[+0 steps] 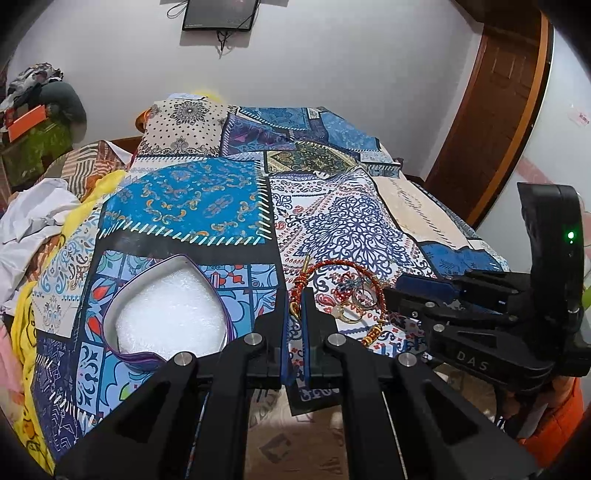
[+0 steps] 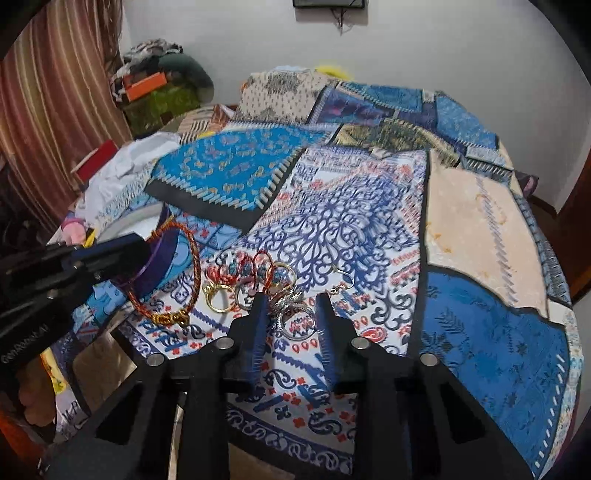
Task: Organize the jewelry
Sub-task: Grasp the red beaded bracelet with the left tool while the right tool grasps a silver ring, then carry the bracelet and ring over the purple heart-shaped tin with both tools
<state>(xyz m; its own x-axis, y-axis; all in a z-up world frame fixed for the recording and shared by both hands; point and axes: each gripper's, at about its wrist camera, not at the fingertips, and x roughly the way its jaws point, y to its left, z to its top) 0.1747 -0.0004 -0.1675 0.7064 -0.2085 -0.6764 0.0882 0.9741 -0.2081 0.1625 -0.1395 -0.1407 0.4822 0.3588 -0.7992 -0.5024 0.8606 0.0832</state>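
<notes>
Left gripper (image 1: 294, 295) fingers pinching the red braided bracelet (image 1: 334, 266), lifting toward heart-shaped box (image 1: 168, 314); right gripper (image 2: 291, 295) fingers spread, straddling silver ring (image 2: 297, 320).

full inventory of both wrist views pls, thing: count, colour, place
box: 1, purple heart-shaped, white foam inside, open, on the bedspread left of the jewelry
bracelet: 1, red-and-gold cord, one end in the left gripper's jaws
rings: several, gold and silver, clustered right of the bracelet; exact count unclear
earring: 1, silver hook, right of the rings
bedspread: 1, blue patchwork, covers the bed
monitor: 1, black, on the wall
door: 1, brown, right
curtain: 1, striped brown, left
left gripper: black, shut on bracelet
right gripper: black, open over the rings
</notes>
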